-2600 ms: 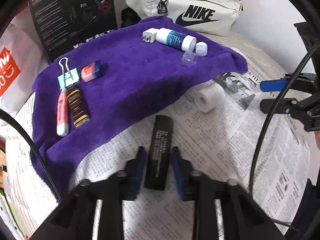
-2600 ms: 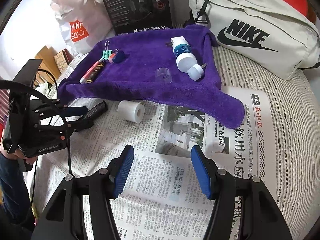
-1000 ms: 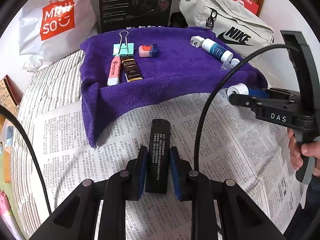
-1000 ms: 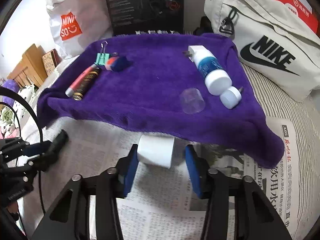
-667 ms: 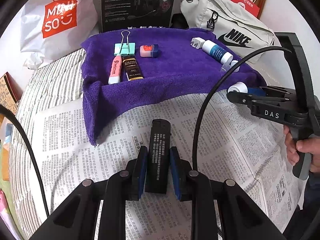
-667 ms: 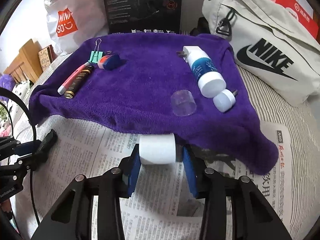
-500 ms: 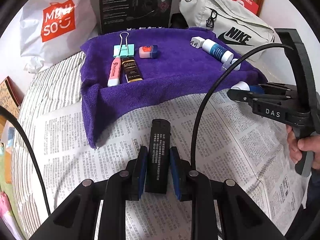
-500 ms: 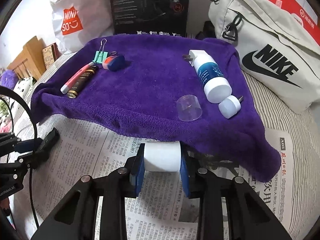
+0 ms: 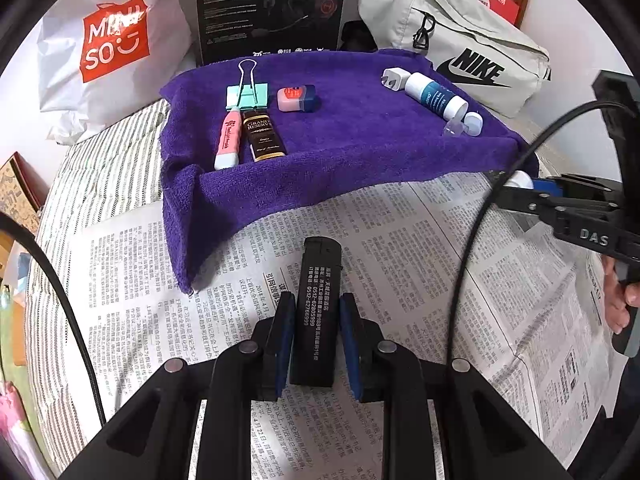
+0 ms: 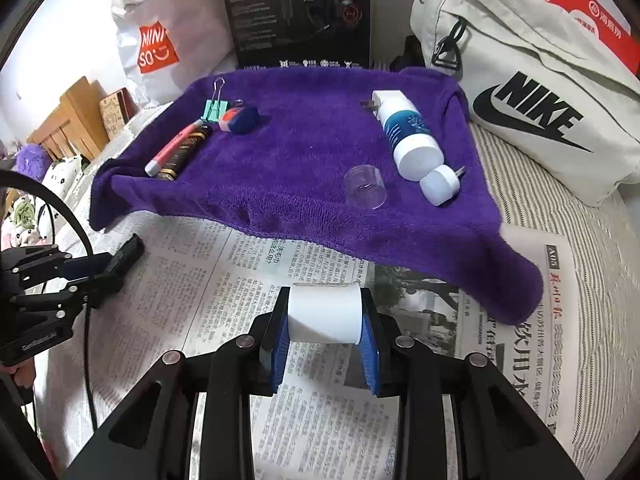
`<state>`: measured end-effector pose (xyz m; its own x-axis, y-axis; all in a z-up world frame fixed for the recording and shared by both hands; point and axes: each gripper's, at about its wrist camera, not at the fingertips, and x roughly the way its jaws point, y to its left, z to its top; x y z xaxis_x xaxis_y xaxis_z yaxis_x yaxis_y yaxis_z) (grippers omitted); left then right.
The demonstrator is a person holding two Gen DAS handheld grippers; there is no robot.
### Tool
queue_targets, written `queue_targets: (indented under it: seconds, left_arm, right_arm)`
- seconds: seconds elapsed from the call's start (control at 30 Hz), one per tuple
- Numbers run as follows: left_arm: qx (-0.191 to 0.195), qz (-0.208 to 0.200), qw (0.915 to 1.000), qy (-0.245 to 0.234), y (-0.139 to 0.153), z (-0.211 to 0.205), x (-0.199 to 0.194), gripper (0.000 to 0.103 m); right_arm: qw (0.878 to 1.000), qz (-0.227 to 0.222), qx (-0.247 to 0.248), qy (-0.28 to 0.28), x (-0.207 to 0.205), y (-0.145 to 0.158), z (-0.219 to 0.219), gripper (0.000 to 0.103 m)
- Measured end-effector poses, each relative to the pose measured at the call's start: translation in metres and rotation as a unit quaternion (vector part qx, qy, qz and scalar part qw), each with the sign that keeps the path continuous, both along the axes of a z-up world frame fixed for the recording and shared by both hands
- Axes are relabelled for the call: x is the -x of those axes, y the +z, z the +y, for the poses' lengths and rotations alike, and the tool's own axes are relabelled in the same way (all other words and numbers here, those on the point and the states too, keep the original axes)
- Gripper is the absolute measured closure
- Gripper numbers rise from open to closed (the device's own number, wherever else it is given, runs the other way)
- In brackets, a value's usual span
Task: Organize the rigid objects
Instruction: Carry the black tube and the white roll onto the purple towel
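Observation:
My left gripper (image 9: 314,308) is shut on a black rectangular bar (image 9: 318,288) with white print, held over the newspaper (image 9: 400,248). My right gripper (image 10: 324,304) is shut on a white roll (image 10: 324,314), held over the newspaper (image 10: 200,300) just in front of the purple towel (image 10: 304,168). The towel (image 9: 352,140) carries a pink pen (image 9: 229,138), a dark bar (image 9: 262,136), a green binder clip (image 9: 244,94), a pink-blue eraser (image 9: 297,98), a white bottle (image 9: 434,94), a clear cap (image 10: 366,186) and a white plug (image 10: 440,182).
A Nike bag (image 10: 528,92) lies at the back right, a black headset box (image 10: 300,12) at the back middle, a Miniso bag (image 9: 108,44) at the back left. A striped sheet (image 9: 88,172) lies under the newspaper. The left gripper shows at the left of the right wrist view (image 10: 112,268).
My right gripper has closed on the white roll and drawn it a little back from the towel edge. My left gripper keeps its hold on the black bar, hardly moving.

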<state>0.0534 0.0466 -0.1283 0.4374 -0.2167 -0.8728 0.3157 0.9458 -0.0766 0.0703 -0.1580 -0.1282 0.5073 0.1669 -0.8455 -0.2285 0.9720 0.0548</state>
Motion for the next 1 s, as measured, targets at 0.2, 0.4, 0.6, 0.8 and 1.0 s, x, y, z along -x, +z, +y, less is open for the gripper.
queue_targets:
  seconds: [0.2,0.4,0.6,0.8,1.0]
  left_arm:
    - [0.025,0.002,0.9997,0.001,0.009,0.003,0.005,0.082]
    - [0.026,-0.014,0.9996,0.004,0.029,0.007,0.008,0.082]
    - [0.025,-0.029,0.9992,-0.004,0.046,0.002,0.002,0.082]
    - [0.028,-0.031,0.9991,-0.009,0.053,-0.004,-0.018,0.082]
    - [0.033,-0.026,0.9990,-0.016,0.056,-0.007,-0.043,0.082]
  right_arm:
    - [1.000,-0.014,-0.011,-0.003,0.006,0.017,-0.013,0.072]
    - [1.000,-0.026,-0.015,-0.007,0.013,0.032,-0.030,0.072]
    - [0.999,-0.024,-0.026,-0.010,0.009,0.039,-0.042,0.072]
    - [0.999,-0.026,-0.026,-0.007,0.001,0.043,-0.043,0.072]
    - [0.999,-0.028,-0.025,-0.002,-0.014,0.047,-0.041,0.072]
